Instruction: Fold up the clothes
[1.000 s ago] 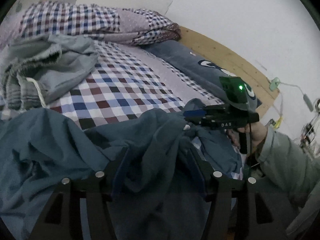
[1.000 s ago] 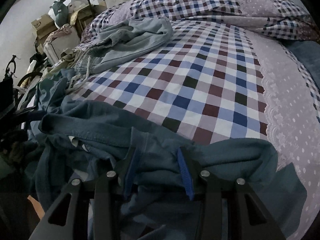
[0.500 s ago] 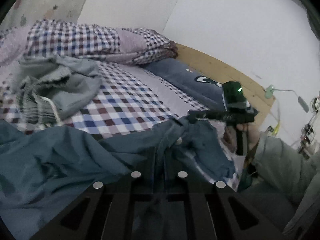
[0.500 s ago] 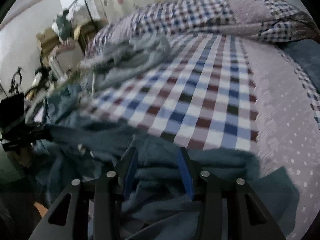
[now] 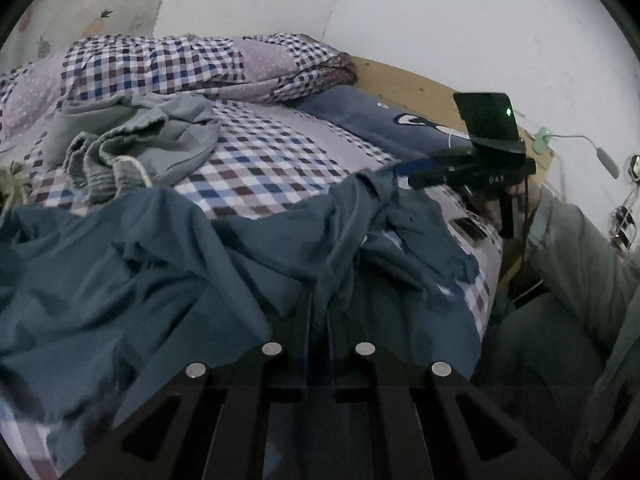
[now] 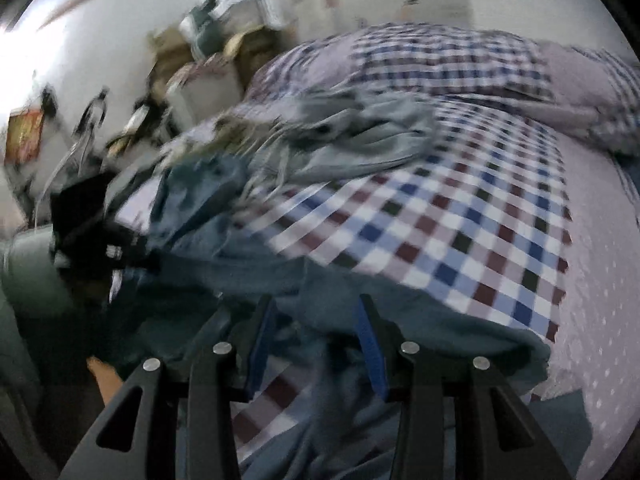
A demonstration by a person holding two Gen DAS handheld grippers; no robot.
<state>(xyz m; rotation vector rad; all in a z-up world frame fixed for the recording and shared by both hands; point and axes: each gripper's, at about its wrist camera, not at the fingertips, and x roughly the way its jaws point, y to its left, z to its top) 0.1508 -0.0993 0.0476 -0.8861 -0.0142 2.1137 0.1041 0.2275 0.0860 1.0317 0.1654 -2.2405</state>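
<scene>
My left gripper (image 5: pixel 320 312) pinches the blue garment (image 5: pixel 120 280); right gripper (image 6: pixel 316 340) grips it too. Thin bunched hold may slip.

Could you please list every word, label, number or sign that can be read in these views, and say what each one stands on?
"D A S": small pale letters on the side of the right gripper, seen in the left wrist view; faint, so the reading is uncertain.
Red and yellow poster on the wall, right wrist view: too blurred to read.
Nothing else legible in either view.
</scene>
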